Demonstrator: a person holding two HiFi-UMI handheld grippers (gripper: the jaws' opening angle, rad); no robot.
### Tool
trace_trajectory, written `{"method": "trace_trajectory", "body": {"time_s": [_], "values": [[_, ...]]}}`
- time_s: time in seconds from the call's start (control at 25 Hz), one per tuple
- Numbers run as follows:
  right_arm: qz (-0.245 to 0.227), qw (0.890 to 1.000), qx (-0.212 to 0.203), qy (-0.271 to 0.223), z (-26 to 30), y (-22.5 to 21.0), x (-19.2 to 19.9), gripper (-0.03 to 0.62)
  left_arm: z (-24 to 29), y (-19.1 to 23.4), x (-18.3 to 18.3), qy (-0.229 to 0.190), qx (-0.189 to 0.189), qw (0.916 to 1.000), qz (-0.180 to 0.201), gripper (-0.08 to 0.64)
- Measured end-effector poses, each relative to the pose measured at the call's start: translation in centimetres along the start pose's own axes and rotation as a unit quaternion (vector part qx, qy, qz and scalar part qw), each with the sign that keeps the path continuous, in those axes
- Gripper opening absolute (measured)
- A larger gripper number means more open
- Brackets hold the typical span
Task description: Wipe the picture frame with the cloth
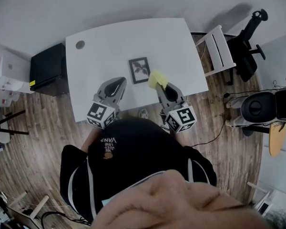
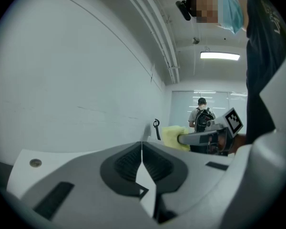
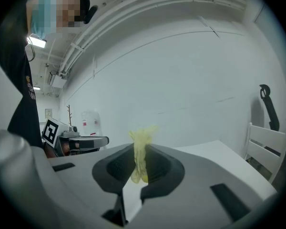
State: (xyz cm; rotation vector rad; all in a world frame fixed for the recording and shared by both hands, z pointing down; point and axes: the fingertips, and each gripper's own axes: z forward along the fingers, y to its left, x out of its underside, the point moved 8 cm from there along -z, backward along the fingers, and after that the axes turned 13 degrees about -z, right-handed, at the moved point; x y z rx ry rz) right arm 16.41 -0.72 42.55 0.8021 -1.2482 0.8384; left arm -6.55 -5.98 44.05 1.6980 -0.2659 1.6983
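While pinching the cloth (image 1: 157,78), right gripper (image 1: 163,86) hovers near picture frame (image 1: 139,70).

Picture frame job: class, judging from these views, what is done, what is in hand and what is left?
Done: the crumpled yellow cloth is clamped in the right hand-held gripper. In hand: it is held by the right edge of the small dark picture frame on the white table; contact unclear. Left: the wiping itself. The left hand-held gripper is shut, empty.
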Motion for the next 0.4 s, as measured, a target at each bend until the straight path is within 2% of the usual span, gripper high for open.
{"method": "trace_trajectory", "body": {"time_s": [0.4], "values": [[0.0,1.0,-0.002,0.0,0.18,-0.08,0.29,0.044,-0.03,-0.1,0.2,-0.003,-0.003,1.0,-0.003,0.017]]}}
